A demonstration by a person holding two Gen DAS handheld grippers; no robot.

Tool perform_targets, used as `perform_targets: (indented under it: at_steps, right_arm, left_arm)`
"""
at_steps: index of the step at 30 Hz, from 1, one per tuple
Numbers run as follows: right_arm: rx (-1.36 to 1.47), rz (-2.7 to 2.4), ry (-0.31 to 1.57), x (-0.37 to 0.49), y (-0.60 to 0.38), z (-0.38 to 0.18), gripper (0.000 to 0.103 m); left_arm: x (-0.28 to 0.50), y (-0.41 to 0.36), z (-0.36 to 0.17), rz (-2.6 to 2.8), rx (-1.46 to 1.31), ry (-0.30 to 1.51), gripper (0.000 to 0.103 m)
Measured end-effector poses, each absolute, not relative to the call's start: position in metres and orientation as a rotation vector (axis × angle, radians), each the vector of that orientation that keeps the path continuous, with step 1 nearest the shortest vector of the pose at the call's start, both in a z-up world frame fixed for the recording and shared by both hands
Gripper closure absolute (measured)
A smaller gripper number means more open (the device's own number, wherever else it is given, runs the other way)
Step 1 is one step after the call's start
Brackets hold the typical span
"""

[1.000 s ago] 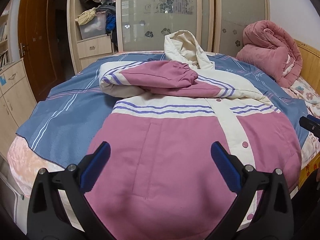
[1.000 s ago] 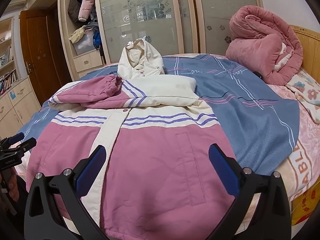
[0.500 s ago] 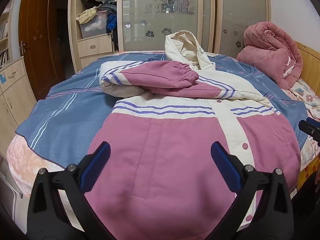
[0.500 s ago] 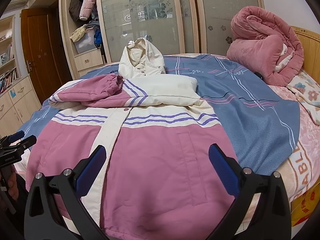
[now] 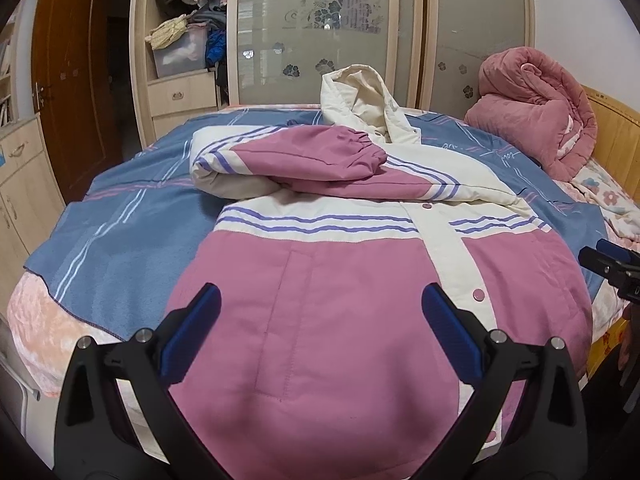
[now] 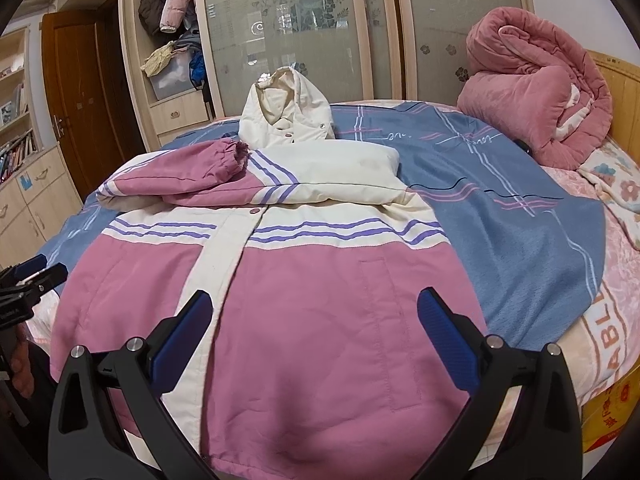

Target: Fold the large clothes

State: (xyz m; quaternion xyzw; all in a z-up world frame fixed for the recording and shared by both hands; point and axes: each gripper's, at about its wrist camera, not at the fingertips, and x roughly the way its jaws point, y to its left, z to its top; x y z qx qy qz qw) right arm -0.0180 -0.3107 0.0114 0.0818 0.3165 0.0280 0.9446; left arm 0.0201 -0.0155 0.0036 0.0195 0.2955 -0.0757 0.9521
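Bed (image 5: 120, 248), covered by a blue striped blanket (image 6: 500, 216), extends ahead of both sets of jaws. Rolled pink quilt (image 6: 536, 92) lies far ahead and to the right of them, at the headboard. Pink and cream jacket (image 5: 332, 320) lies flat, front up, snapped shut, directly beneath and ahead of the jaws; its hem is nearest them. Both sleeves (image 5: 320, 156) are folded across the chest, well ahead of the fingertips. Cream hood (image 6: 286, 114) stands up beyond the sleeves. Left gripper (image 5: 320, 320): jaws wide, holding nothing, over the jacket's left half. Right gripper (image 6: 314, 322): jaws wide, empty, over the right half.
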Motion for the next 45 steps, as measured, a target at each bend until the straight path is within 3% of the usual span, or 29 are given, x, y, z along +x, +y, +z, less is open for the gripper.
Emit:
perform_targets:
  at_steps: [13,15,21,30,36,41,45]
  right_arm:
    - [0.389,0.298,0.738,0.071,-0.295,0.048,0.004]
    - [0.446,0.343,0.778,0.103,-0.29,0.049,0.015]
    - [0.585,0.402,0.857,0.192,-0.272,0.035,0.029]
    - [0.773,0.387,0.99,0.299,-0.251,-0.022,0.041]
    - [0.867,0.429,1.029,0.322,-0.23,-0.048,0.062]
    - [0.819,0.437,0.966,0.325,-0.213,-0.034,0.083]
    - [0.712,0.443,0.854,0.319,-0.212,0.01,0.087]
  left_arm:
    - [0.017,-0.011,0.011,-0.205,0.003,0.581,0.002]
    - [0.016,-0.011,0.011,-0.213,0.0,0.577,0.002]
    - [0.017,-0.011,0.011,-0.233,-0.014,0.58,0.002]
    - [0.021,-0.006,0.01,-0.235,-0.023,0.587,0.002]
    - [0.026,0.003,0.01,-0.219,-0.057,0.591,0.002]
    - [0.029,0.006,0.009,-0.221,-0.067,0.599,0.002]
    - [0.028,0.003,0.009,-0.218,-0.055,0.596,0.002]
